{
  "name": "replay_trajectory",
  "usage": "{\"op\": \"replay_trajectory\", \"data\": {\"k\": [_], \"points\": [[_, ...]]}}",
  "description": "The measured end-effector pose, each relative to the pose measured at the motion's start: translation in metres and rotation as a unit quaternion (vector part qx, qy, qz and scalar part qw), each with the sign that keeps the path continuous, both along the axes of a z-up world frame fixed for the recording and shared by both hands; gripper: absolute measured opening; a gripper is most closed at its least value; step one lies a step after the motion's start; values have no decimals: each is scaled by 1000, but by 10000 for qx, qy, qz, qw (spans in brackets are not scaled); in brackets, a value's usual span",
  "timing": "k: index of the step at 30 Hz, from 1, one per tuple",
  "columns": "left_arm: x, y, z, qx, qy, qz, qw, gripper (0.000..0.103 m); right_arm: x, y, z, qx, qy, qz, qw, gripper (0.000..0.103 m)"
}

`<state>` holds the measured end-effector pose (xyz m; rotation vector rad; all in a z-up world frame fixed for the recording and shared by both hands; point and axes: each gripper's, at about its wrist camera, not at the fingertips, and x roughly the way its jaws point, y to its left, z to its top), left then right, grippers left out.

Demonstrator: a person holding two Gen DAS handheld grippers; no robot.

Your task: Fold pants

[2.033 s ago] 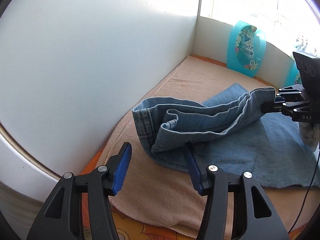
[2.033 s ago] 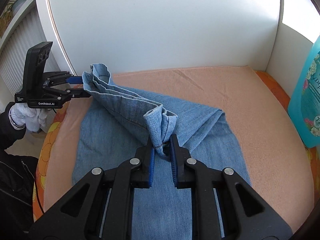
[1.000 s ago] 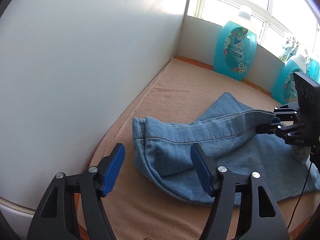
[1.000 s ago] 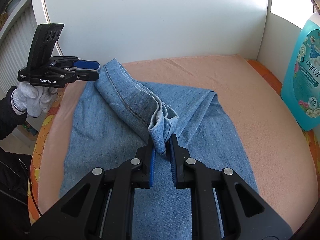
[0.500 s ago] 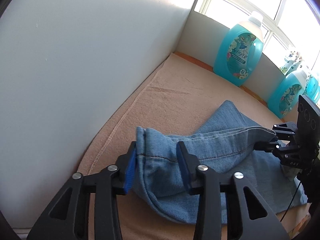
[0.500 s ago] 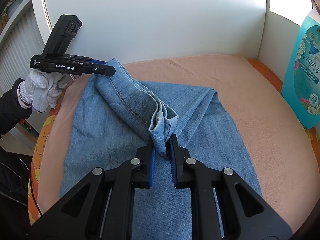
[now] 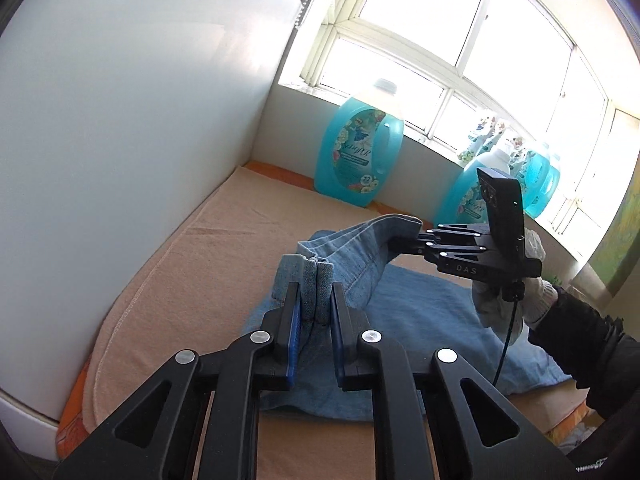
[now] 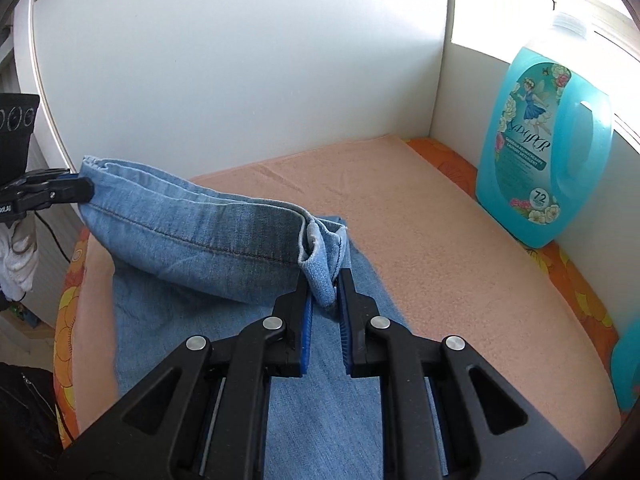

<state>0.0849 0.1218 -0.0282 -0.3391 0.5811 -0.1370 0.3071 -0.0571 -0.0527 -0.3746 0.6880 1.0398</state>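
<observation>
Your left gripper point(image 7: 313, 305) had just closed on one end of the jeans point(image 8: 208, 236) | right gripper point(image 8: 325, 304) clamped the other | lifted edge ran straight between them, above the towel point(image 8: 420, 216).

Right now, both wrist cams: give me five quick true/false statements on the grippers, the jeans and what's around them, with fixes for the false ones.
1. The left gripper is shut on a bunched edge of the jeans. True; its jaws have just been closing onto it.
2. The right gripper is open and holds nothing. False: it is shut on a fold of the denim.
3. The edge held between the two grippers is raised off the peach towel. True.
4. The jeans are black. False: they are light blue denim.
5. A turquoise detergent bottle lies tipped over on the jeans. False: it stands upright by the wall, apart from them.
</observation>
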Motion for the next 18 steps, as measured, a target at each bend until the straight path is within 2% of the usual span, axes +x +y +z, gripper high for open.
{"op": "replay_trajectory", "data": {"k": [7, 13, 18], "points": [[7, -49, 23, -260, -370, -1083, 9931, 12, 3, -38, 30, 312, 47, -794, 9963, 12], [26, -110, 19, -293, -335, -2081, 9771, 11, 14, -85, 36, 576, 306, -1440, 9874, 12], [37, -156, 9, -258, -234, -2619, 9645, 11, 17, -129, 29, 740, 513, -1826, 9791, 11]]}}
